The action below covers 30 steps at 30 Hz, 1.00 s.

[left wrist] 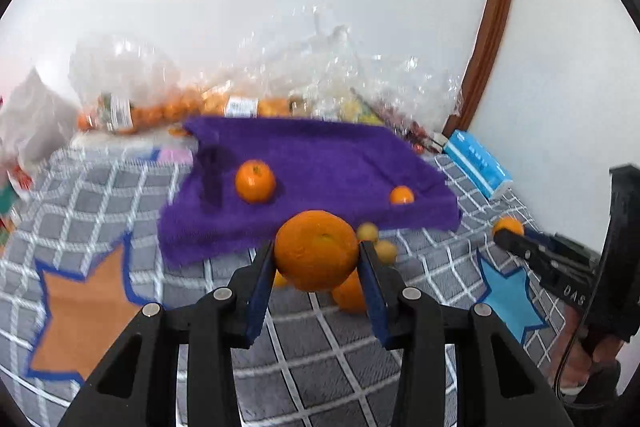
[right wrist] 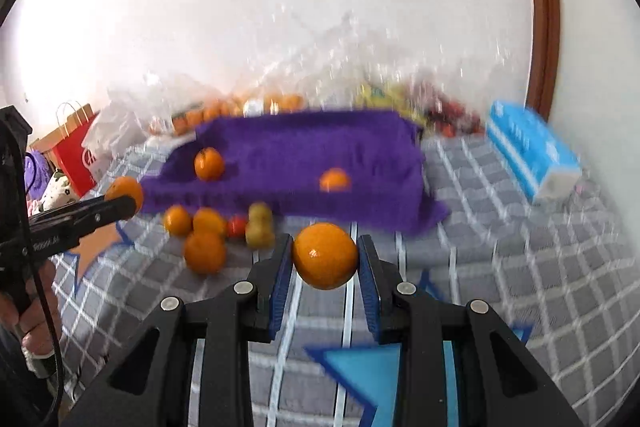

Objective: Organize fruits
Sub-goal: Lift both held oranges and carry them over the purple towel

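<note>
In the left wrist view, a large orange point(left wrist: 316, 250) is clamped between the blue pads of the left gripper point(left wrist: 317, 259), whose jaws are closed on its sides so that it is carried clear of the checked blanket point(left wrist: 100, 187). In the right wrist view, a smaller orange point(right wrist: 325, 255) is pinched in the same way by the right gripper point(right wrist: 325, 259), its jaws clenched at the fruit's widest part, where slipping is judged least likely. Both fruits are held above the blanket, not resting on it.

Just beyond, a loose cluster of fruit point(right wrist: 208, 231) is seen on the blanket: several oranges, a small red fruit and two pale greenish ones, apparently not yet sorted. Farther on, a purple towel point(left wrist: 312, 163) is spread, and two oranges point(left wrist: 255, 181) are already set on it, well apart; it is judged to be the collecting place. Behind it, clear plastic bags point(left wrist: 280, 79) of more fruit are piled against the wall, with a blue box point(left wrist: 478, 163) at the right.
</note>
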Each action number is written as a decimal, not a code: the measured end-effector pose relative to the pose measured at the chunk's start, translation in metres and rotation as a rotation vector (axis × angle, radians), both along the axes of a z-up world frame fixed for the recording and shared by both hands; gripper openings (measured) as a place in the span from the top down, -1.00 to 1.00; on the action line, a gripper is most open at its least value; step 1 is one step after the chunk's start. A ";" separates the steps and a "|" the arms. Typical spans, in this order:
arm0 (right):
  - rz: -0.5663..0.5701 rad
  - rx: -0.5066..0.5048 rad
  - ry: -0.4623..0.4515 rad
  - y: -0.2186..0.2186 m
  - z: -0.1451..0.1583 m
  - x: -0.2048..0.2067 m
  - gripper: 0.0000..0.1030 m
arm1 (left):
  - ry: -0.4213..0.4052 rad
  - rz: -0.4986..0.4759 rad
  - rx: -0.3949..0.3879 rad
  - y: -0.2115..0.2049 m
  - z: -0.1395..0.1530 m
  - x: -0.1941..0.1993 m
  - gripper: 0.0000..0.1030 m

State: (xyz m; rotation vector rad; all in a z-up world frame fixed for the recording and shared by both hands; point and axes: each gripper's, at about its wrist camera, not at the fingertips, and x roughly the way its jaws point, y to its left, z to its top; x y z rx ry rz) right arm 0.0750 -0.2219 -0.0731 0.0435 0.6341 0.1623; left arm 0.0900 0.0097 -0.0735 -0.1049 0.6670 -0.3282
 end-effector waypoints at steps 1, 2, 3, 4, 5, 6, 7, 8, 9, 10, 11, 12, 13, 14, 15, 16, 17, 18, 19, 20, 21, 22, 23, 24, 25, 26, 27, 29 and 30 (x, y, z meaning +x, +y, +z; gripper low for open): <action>-0.003 -0.013 -0.022 0.002 0.007 0.006 0.38 | -0.008 0.004 0.008 0.000 0.005 0.002 0.23; -0.008 -0.026 -0.042 0.003 0.011 0.012 0.38 | -0.012 0.011 0.017 -0.001 0.009 0.006 0.23; -0.009 -0.037 -0.067 0.004 0.016 0.019 0.38 | -0.013 0.023 0.025 -0.001 0.012 0.010 0.23; -0.005 -0.035 -0.075 0.005 0.019 0.025 0.38 | -0.012 0.038 0.026 0.000 0.014 0.016 0.23; -0.002 -0.026 -0.079 0.004 0.022 0.034 0.38 | -0.009 0.051 0.021 0.002 0.016 0.022 0.23; -0.001 -0.016 -0.082 0.003 0.024 0.040 0.38 | -0.004 0.060 0.014 0.003 0.017 0.028 0.23; -0.001 -0.004 -0.086 0.001 0.025 0.049 0.38 | 0.000 0.070 0.006 0.004 0.018 0.035 0.23; -0.001 0.004 -0.086 0.000 0.027 0.055 0.38 | -0.001 0.078 0.005 0.004 0.018 0.041 0.23; -0.003 0.012 -0.085 -0.002 0.029 0.065 0.38 | -0.004 0.090 0.010 0.004 0.018 0.048 0.23; -0.003 0.016 -0.086 -0.003 0.030 0.072 0.38 | -0.007 0.103 0.016 0.004 0.018 0.055 0.23; -0.004 0.016 -0.088 -0.003 0.032 0.079 0.38 | -0.008 0.113 0.019 0.003 0.019 0.061 0.23; -0.009 0.013 -0.090 -0.004 0.034 0.086 0.38 | -0.006 0.123 0.021 0.003 0.019 0.068 0.23; -0.017 0.005 -0.093 -0.005 0.036 0.094 0.38 | -0.004 0.132 0.019 0.004 0.018 0.075 0.23; -0.022 -0.001 -0.098 -0.005 0.037 0.098 0.38 | -0.003 0.138 0.014 0.003 0.017 0.081 0.23; -0.026 -0.004 -0.101 -0.006 0.036 0.103 0.38 | 0.000 0.144 0.007 0.003 0.016 0.087 0.23; -0.033 -0.004 -0.103 -0.007 0.034 0.109 0.38 | 0.003 0.149 0.002 0.003 0.013 0.093 0.23; -0.038 0.004 -0.103 -0.010 0.031 0.113 0.38 | 0.002 0.154 0.004 0.002 0.010 0.097 0.23; -0.042 0.013 -0.098 -0.011 0.026 0.116 0.38 | -0.001 0.159 0.009 0.002 0.007 0.100 0.23; -0.046 0.027 -0.088 -0.014 0.019 0.120 0.38 | -0.003 0.162 0.017 0.001 0.002 0.101 0.23; -0.048 0.043 -0.074 -0.017 0.011 0.123 0.38 | -0.001 0.162 0.022 0.001 -0.002 0.102 0.23; -0.050 0.052 -0.059 -0.019 0.004 0.125 0.38 | 0.004 0.161 0.024 0.002 -0.007 0.102 0.23; -0.052 0.055 -0.038 -0.021 -0.004 0.129 0.38 | 0.011 0.158 0.019 0.003 -0.012 0.102 0.23; -0.056 0.048 -0.022 -0.022 -0.008 0.131 0.38 | 0.015 0.156 0.010 0.005 -0.016 0.102 0.23; -0.059 0.030 -0.015 -0.023 -0.012 0.133 0.38 | 0.024 0.160 0.006 0.007 -0.020 0.102 0.23; -0.066 0.020 -0.017 -0.024 -0.014 0.133 0.38 | 0.038 0.167 0.010 0.009 -0.023 0.104 0.23; -0.076 0.013 -0.019 -0.026 -0.016 0.133 0.38 | 0.040 0.168 0.010 0.011 -0.024 0.104 0.23; -0.083 0.017 -0.020 -0.029 -0.018 0.133 0.38 | 0.039 0.175 0.007 0.013 -0.025 0.105 0.23; -0.092 0.026 -0.014 -0.034 -0.021 0.135 0.38 | 0.049 0.193 -0.006 0.018 -0.028 0.106 0.23; -0.097 0.032 -0.006 -0.037 -0.024 0.136 0.38 | 0.055 0.194 -0.011 0.019 -0.030 0.107 0.23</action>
